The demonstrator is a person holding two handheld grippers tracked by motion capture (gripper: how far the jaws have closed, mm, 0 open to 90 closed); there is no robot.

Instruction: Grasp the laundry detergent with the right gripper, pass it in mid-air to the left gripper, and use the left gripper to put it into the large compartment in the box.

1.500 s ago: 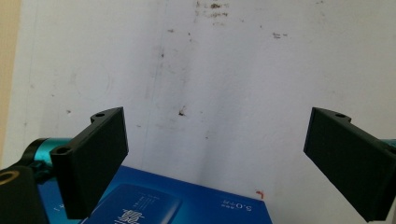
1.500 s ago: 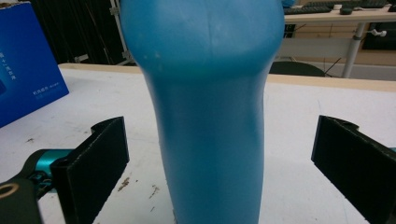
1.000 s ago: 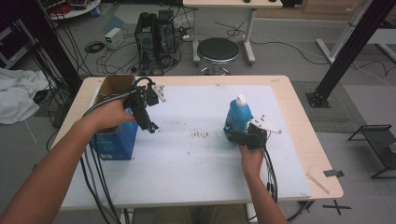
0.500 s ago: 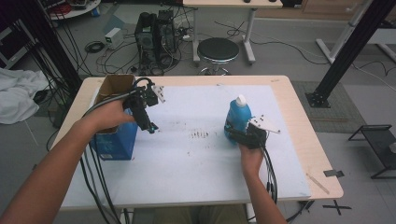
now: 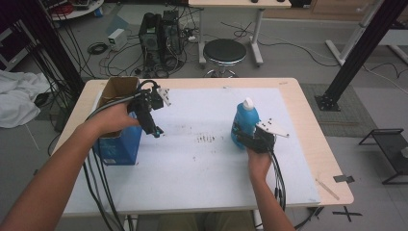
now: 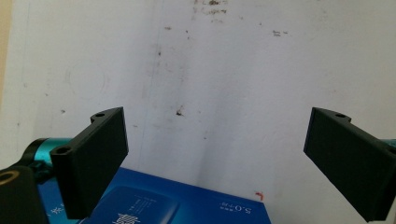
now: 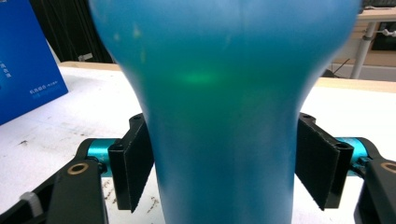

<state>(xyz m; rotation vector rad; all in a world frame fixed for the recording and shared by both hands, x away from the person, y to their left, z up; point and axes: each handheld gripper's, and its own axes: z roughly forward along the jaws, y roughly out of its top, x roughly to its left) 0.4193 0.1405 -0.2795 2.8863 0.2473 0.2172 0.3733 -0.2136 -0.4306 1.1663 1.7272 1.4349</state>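
Observation:
A blue bottle (image 5: 244, 122) with a white cap stands upright on the white mat at the right. My right gripper (image 5: 240, 137) reaches it from the near side. Its jaws have just been closing, and the bottle's narrow waist (image 7: 224, 116) sits between them. Both pads (image 7: 140, 163) now touch the bottle's sides. My left gripper (image 5: 155, 130) hovers over the mat at the left, pointing down, beside a blue box (image 5: 118, 144). Its jaws (image 6: 215, 158) stand wide open with nothing between them, and the box's top corner (image 6: 154, 203) lies just below.
The blue box has an open cardboard top (image 5: 118, 89) and stands at the table's left edge. The white mat (image 5: 207, 163) covers most of the wooden table (image 5: 312, 139) and carries small dark smudges mid-table. Cables hang off the near edge. A stool (image 5: 223, 50) stands beyond the table.
The right gripper's jaws have come in against the blue bottle's sides. Neither hand has shifted, and the bottle still stands in the same spot.

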